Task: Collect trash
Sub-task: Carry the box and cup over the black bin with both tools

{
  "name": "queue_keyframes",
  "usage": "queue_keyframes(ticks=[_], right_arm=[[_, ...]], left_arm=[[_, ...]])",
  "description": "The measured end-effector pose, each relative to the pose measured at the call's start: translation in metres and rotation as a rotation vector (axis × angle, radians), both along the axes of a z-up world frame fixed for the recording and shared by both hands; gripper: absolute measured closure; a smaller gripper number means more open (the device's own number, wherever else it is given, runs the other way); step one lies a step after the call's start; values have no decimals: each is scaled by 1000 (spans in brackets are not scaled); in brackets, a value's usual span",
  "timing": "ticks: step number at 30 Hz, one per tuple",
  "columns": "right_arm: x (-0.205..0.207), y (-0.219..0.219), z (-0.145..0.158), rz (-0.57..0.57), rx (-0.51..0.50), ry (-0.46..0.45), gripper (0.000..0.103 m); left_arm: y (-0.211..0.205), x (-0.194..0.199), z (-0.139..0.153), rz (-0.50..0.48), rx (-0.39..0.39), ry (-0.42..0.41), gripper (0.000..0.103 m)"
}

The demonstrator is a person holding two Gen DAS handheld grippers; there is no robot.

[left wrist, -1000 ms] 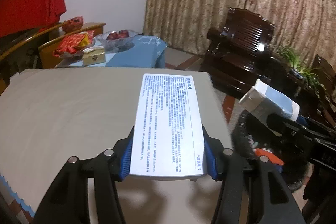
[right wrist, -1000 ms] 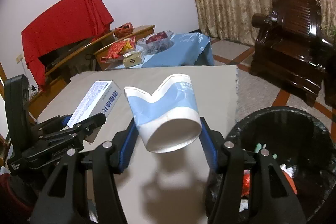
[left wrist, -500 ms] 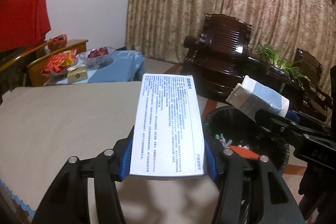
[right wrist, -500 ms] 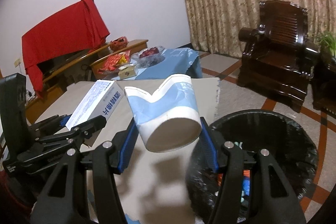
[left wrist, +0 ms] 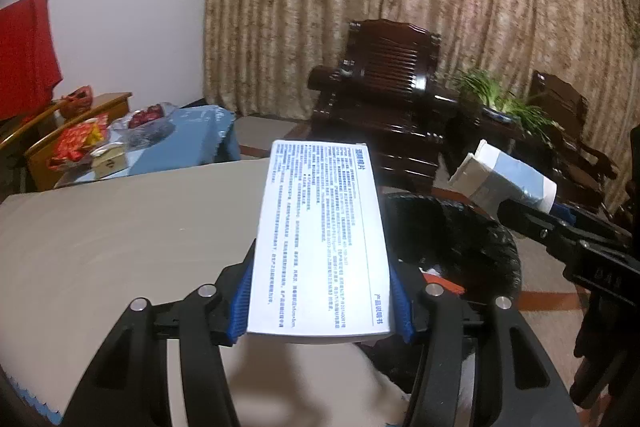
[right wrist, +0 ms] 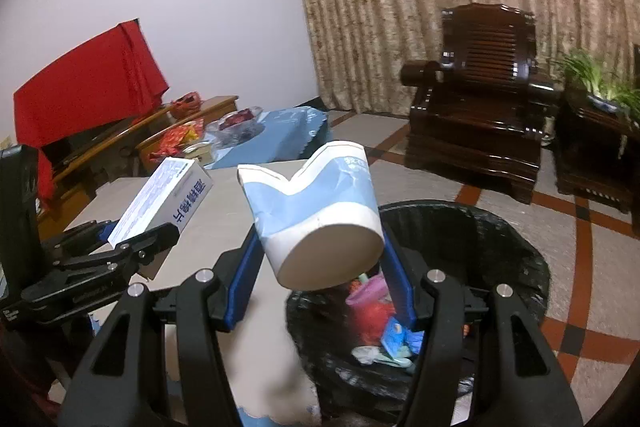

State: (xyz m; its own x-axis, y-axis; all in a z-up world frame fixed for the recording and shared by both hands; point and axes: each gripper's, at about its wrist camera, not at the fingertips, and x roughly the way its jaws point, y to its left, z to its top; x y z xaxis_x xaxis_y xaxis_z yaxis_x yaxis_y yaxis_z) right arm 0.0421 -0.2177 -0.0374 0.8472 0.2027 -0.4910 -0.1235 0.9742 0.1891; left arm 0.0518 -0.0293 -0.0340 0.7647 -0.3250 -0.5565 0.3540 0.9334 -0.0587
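My left gripper [left wrist: 320, 303] is shut on a flat white box with blue print [left wrist: 320, 239], held above the grey table's right edge. The box also shows in the right wrist view [right wrist: 162, 201]. My right gripper [right wrist: 318, 283] is shut on a crushed blue-and-white paper cup [right wrist: 316, 215], held over the near rim of a black-lined trash bin [right wrist: 516, 251]. The cup also shows in the left wrist view [left wrist: 504, 183], above the bin [left wrist: 476, 231]. The bin holds several pieces of coloured trash [right wrist: 376, 319].
The grey table [left wrist: 100, 239] lies to the left of the bin. A dark wooden armchair [right wrist: 480, 111] and a potted plant [right wrist: 600, 83] stand beyond the bin. A low table with a blue cloth [right wrist: 288, 131] carries snacks at the back left.
Both grippers have swung right, off the table toward the bin. The cup is now over the bin's near rim and the box is at the table's right edge.
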Motion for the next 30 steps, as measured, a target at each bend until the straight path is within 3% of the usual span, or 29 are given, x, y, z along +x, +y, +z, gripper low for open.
queue_keyframes(ticks=[18, 30], right_arm=[[-1, -76, -28, -174, -43, 60, 48], [24, -108, -50, -210, -62, 103, 48]], left_arm=[[-87, 30, -28, -185, 0, 44, 48], [-130, 71, -56, -213, 36, 77, 48]])
